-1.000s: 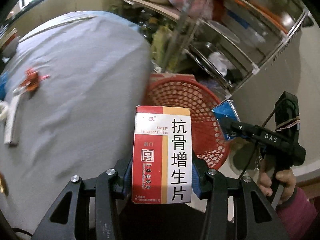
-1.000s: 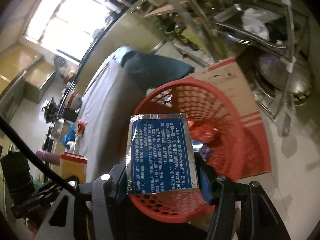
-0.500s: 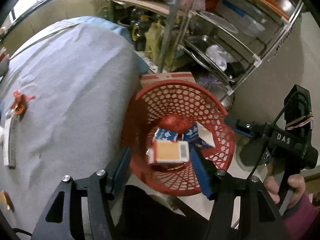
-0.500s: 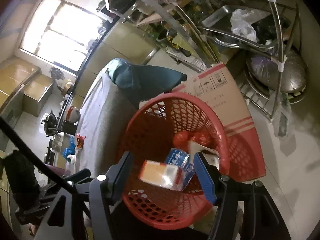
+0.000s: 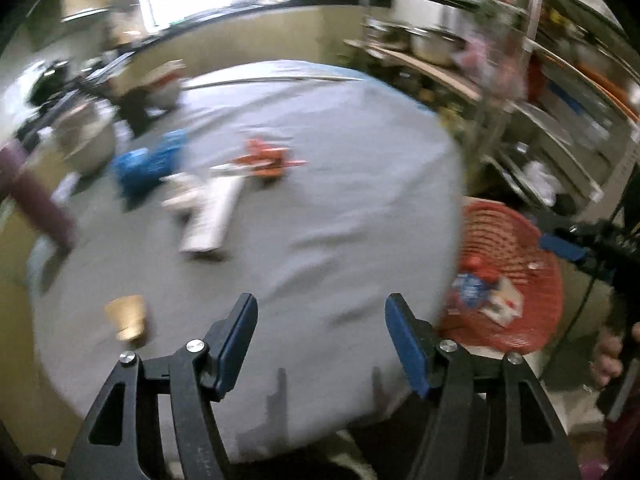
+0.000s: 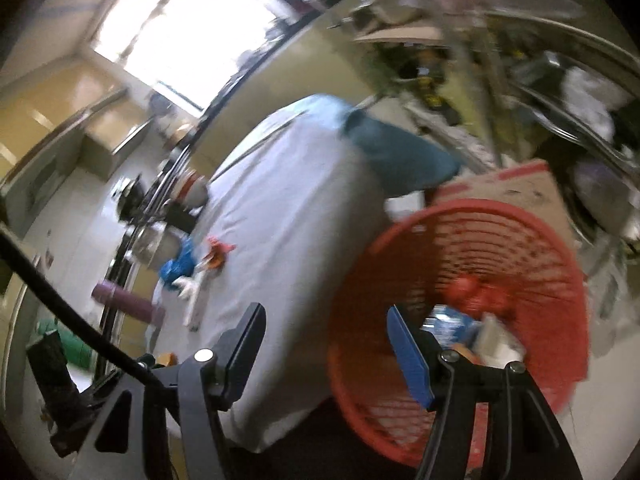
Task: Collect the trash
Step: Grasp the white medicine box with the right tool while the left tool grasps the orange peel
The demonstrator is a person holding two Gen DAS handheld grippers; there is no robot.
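Both hand-held grippers were spread wide with nothing between their blue pads. From the left wrist camera, the left hand-held gripper (image 5: 321,330) hung over the near edge of a round table (image 5: 340,200) covered in grey cloth. Every view was blurred by motion.

The basket (image 5: 516,264), red and latticed, stood just beside the table, on its right. Inside it lay trash: a blue packet (image 5: 470,286), a white and red box (image 5: 502,304) and something red (image 5: 482,272). The right hand-held gripper (image 6: 326,340) hung over the gap between table (image 6: 288,216) and basket (image 6: 500,240), its right finger in front of the basket's inside.

More trash lay on the table, well apart from the basket. A white box (image 5: 212,216) lay near the middle of the table. A red wrapper (image 5: 268,158) lay just beyond the box, and a blue bag (image 5: 146,162) lay to the left of the wrapper. A small brown cup (image 5: 127,318) lay on its side near the table's near left edge, close to the left hand-held gripper.

A metal shelf rack (image 5: 560,100) of pots stood behind the basket, and flat cardboard (image 6: 516,188) lay against the basket's far side.
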